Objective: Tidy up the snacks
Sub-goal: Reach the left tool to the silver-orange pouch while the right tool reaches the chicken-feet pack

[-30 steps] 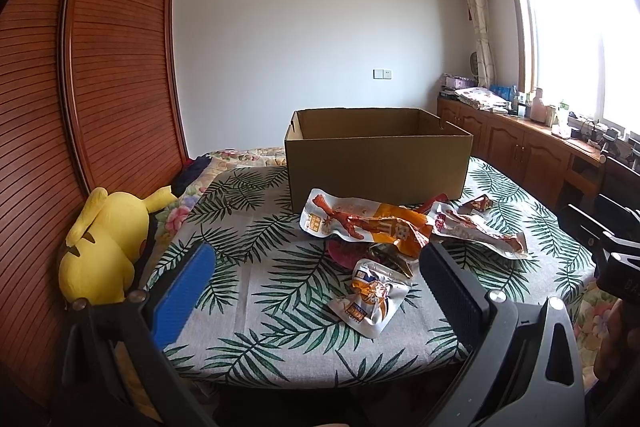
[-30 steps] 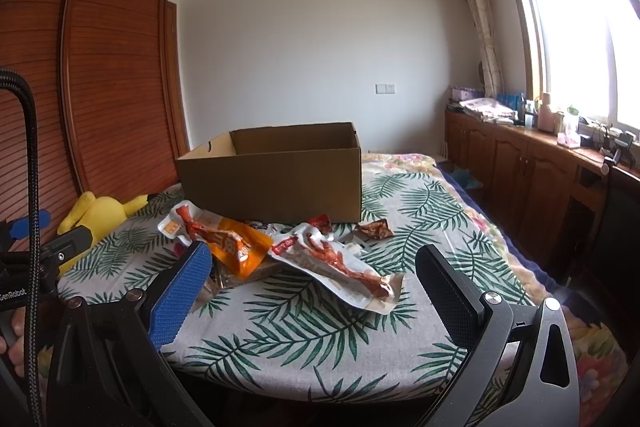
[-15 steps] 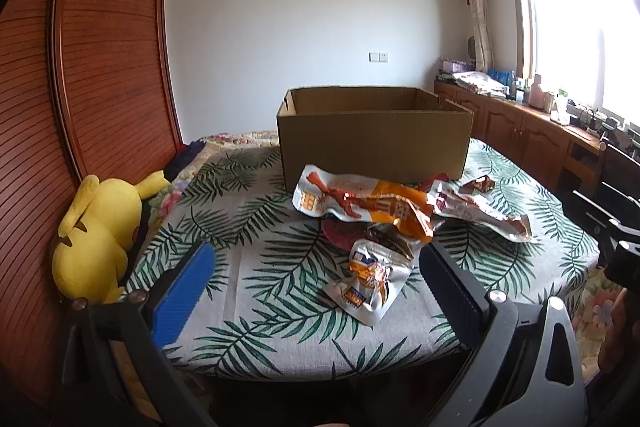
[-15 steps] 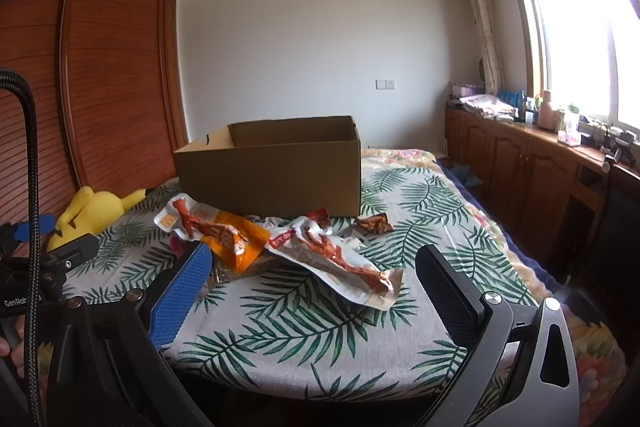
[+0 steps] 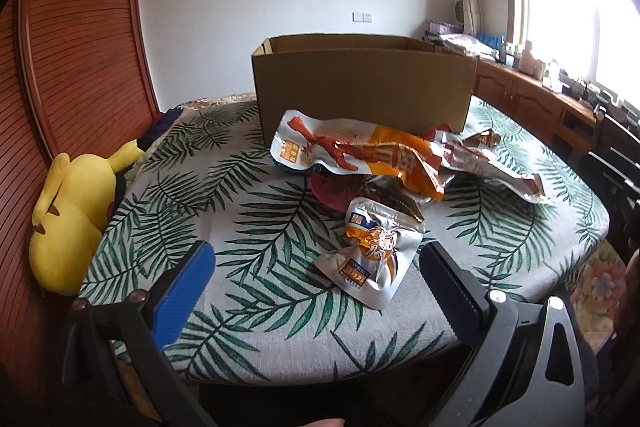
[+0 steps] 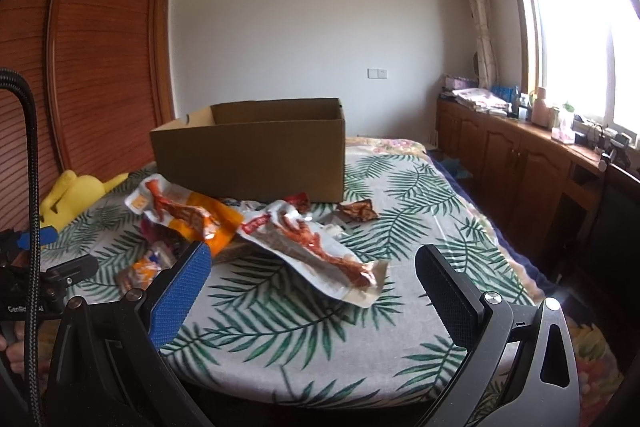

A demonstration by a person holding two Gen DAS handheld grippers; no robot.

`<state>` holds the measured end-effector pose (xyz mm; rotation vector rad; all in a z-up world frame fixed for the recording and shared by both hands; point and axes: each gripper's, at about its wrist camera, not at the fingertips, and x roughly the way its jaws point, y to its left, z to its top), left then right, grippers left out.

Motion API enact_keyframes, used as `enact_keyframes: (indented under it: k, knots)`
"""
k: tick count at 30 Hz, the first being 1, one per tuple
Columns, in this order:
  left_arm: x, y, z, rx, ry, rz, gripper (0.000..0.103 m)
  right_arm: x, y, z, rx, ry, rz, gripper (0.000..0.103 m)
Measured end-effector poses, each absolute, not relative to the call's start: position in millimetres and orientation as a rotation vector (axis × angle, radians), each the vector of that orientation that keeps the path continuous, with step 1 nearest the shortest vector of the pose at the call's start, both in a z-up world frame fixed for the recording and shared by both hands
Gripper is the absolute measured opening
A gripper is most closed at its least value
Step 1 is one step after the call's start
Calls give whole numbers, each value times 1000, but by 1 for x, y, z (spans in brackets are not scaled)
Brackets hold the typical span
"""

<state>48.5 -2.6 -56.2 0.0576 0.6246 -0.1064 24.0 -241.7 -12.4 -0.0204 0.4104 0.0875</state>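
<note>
An open cardboard box [image 5: 362, 91] stands at the back of the leaf-print table [image 5: 256, 211]; it also shows in the right wrist view [image 6: 256, 157]. Several snack packets lie in a pile in front of it. A long orange-and-white packet [image 5: 356, 151] is on top. A small silver-orange packet [image 5: 370, 253] lies nearest my left gripper [image 5: 314, 279], which is open and empty just in front of it. A long white packet with red print [image 6: 312, 247] lies in front of my right gripper [image 6: 312, 281], which is open and empty. A small brown packet [image 6: 358, 211] lies near the box.
A yellow plush toy [image 5: 74, 203] sits at the table's left edge against a wooden wardrobe [image 5: 76, 39]. Wooden cabinets [image 6: 516, 163] with clutter run under the window on the right. A dark chair [image 5: 612, 171] stands at the right.
Both grippers have moved forward and lower toward the table; the packets now look nearer and larger. Nothing has been taken hold of.
</note>
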Motion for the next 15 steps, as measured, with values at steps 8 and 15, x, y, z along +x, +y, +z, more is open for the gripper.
enact_keyframes:
  k: [8,15]
  knots:
    - [76,-14,-69,99,683,-165,102,42,-253,-20,-41,436,80,103]
    - [96,-21,-80,105,777,-224,101,55,-256,-25,-58,455,86,103]
